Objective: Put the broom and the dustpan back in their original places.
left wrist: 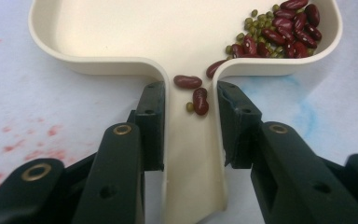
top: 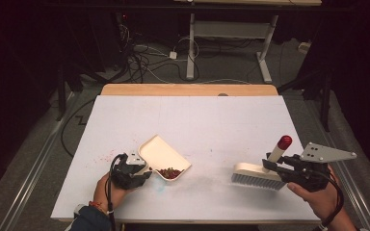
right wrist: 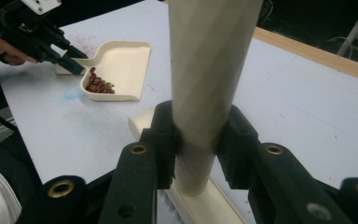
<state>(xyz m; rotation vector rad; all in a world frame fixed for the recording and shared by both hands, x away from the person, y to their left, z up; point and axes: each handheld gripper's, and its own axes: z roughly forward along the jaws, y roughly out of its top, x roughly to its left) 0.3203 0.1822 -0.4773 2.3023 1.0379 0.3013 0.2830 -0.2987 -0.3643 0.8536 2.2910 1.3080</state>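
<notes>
Left gripper view puts the dustpan (left wrist: 186,42) squarely before you: its cream handle runs between your left gripper's (left wrist: 189,126) black jaws, which are clamped on the handle's two side walls just below the scoop. The pan looks like thin moulded plastic, so expect it to be light and stiff, with smooth walls that could slip if you slacken; the narrow neck where you hold it now seems the right place. The beans (left wrist: 279,30), dark red kidney beans mixed with small green ones, are heaped in one corner of the scoop, and a few have strayed down into the handle channel. They are loose and will roll, so judge any tilt carefully.

Your right gripper (right wrist: 196,140) has its jaws closed around the pale round handle of the brush (top: 258,174). From the high view the brush's bristles rest on the white table (top: 212,115), well to the right of the pan, and its handle ends in a red cap (top: 284,142). That handle is rigid and smooth; gripping low, near the brush head, should give you the best control.

Faint red speckles (top: 103,156) mark the table left of the pan, and a bluish smudge (top: 161,187) lies just in front of it.
</notes>
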